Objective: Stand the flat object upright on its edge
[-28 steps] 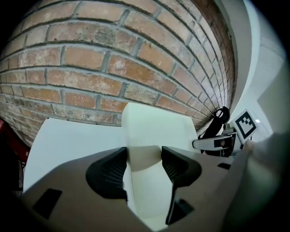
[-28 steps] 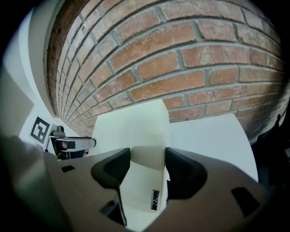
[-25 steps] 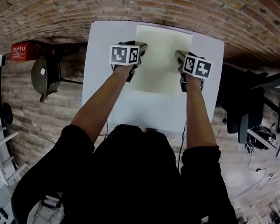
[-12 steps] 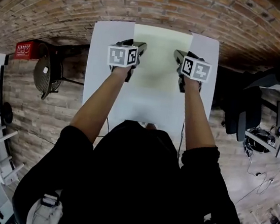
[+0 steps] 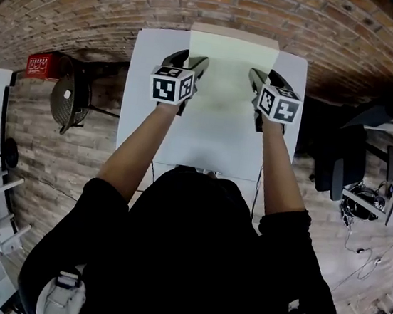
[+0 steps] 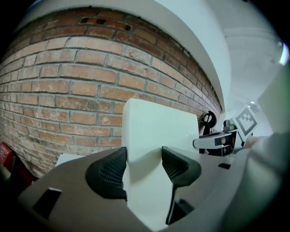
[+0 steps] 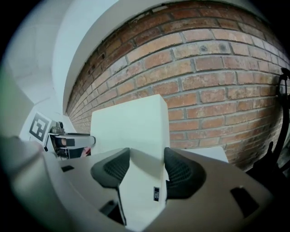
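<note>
The flat object is a pale cream slab [image 5: 230, 64], held by both side edges above the white table [image 5: 142, 109]. My left gripper [image 5: 193, 70] is shut on its left edge and my right gripper [image 5: 258, 82] on its right edge. In the left gripper view the slab [image 6: 158, 127] fills the gap of the left gripper [image 6: 144, 167], both pads pressed on it. The right gripper view shows the slab [image 7: 131, 127] clamped in the right gripper [image 7: 146, 170] the same way. The slab tilts with its far edge raised. Whether its near edge touches the table is hidden.
A brick wall [image 6: 68, 81] rises right behind the table's far edge. An office chair [image 5: 340, 157] stands to the right of the table. To the left are a red box [image 5: 42, 65] and a dark round fan [image 5: 66, 103].
Both grippers have risen with the slab held between them. Its far edge has tipped up and now reaches past the table's far edge in the head view.
</note>
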